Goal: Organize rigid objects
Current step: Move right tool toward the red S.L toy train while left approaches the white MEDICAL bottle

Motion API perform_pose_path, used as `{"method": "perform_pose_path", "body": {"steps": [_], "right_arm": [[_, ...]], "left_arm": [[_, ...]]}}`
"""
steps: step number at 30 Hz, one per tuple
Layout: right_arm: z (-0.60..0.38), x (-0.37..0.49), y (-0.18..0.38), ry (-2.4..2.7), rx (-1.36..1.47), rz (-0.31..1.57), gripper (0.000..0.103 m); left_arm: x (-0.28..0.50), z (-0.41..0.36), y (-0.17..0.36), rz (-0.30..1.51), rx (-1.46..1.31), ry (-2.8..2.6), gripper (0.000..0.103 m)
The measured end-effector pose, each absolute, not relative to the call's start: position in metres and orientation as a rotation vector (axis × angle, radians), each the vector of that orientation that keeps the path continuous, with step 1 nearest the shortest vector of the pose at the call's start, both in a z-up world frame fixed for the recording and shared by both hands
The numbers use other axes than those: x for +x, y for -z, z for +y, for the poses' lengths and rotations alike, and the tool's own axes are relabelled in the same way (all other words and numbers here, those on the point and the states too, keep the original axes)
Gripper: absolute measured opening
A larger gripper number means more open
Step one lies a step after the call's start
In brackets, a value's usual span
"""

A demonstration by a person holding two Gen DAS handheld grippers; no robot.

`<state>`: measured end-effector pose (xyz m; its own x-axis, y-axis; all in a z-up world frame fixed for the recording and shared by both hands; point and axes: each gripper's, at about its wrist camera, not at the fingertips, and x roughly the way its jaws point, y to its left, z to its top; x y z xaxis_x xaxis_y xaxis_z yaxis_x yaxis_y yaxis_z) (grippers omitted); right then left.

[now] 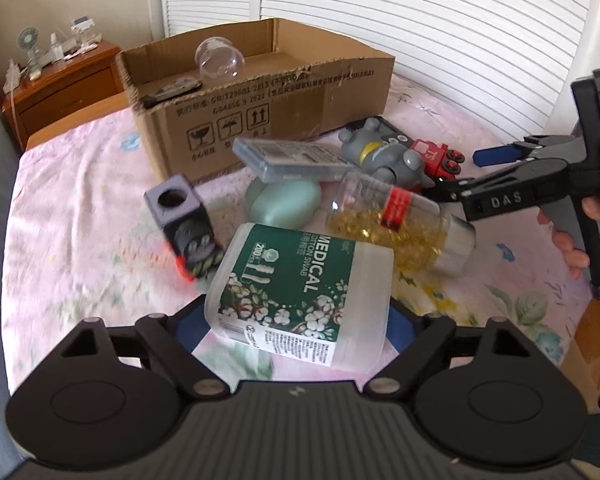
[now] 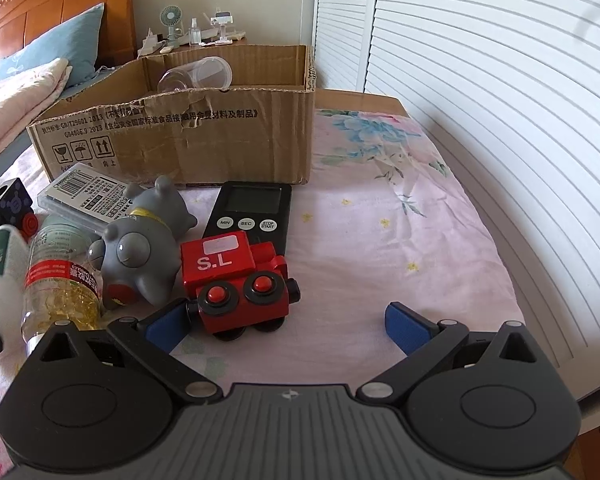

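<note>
My left gripper [image 1: 300, 320] is shut on a frosted cotton swab box [image 1: 300, 292] with a green label, held just above the bed. My right gripper [image 2: 288, 324] is open; its left finger touches a red toy train [image 2: 236, 280], which lies between the jaws. It also shows in the left wrist view [image 1: 472, 168]. Around them lie a capsule bottle [image 1: 400, 224], a grey toy figure [image 2: 140, 248], a black timer [image 2: 252, 208], a flat grey case [image 1: 288, 156], a green oval case [image 1: 284, 204] and a dark toy block [image 1: 184, 220]. A cardboard box [image 1: 260, 108] stands behind, holding a clear jar [image 1: 220, 60].
All lies on a bed with a pink floral sheet [image 2: 380, 220]. White louvred doors [image 2: 480, 100] run along the right. A wooden nightstand [image 1: 60, 80] with small items stands behind the box. Pillows [image 2: 40, 64] lie at the headboard.
</note>
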<state>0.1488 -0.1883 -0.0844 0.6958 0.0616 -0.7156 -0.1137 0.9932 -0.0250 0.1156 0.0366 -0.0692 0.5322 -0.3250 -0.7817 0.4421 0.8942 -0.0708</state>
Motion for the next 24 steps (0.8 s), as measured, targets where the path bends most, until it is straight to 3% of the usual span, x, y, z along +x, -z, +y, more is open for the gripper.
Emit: {"method": "perform_pose_path", "body": {"steps": [5, 13, 24], "right_arm": [[-0.193, 0.146, 0.085, -0.11, -0.071, 0.78, 0.103], [-0.196, 0.138, 0.088, -0.111, -0.072, 0.746, 0.103], [-0.194, 0.144, 0.082, -0.259, -0.139, 0.795, 0.103]], "left_arm": [[0.09, 0.047, 0.071, 0.921, 0.107, 0.461, 0.089], [0.09, 0.046, 0.084, 0.913, 0.126, 0.462, 0.102], [0.093, 0.038, 0.088, 0.885, 0.193, 0.448, 0.103]]}}
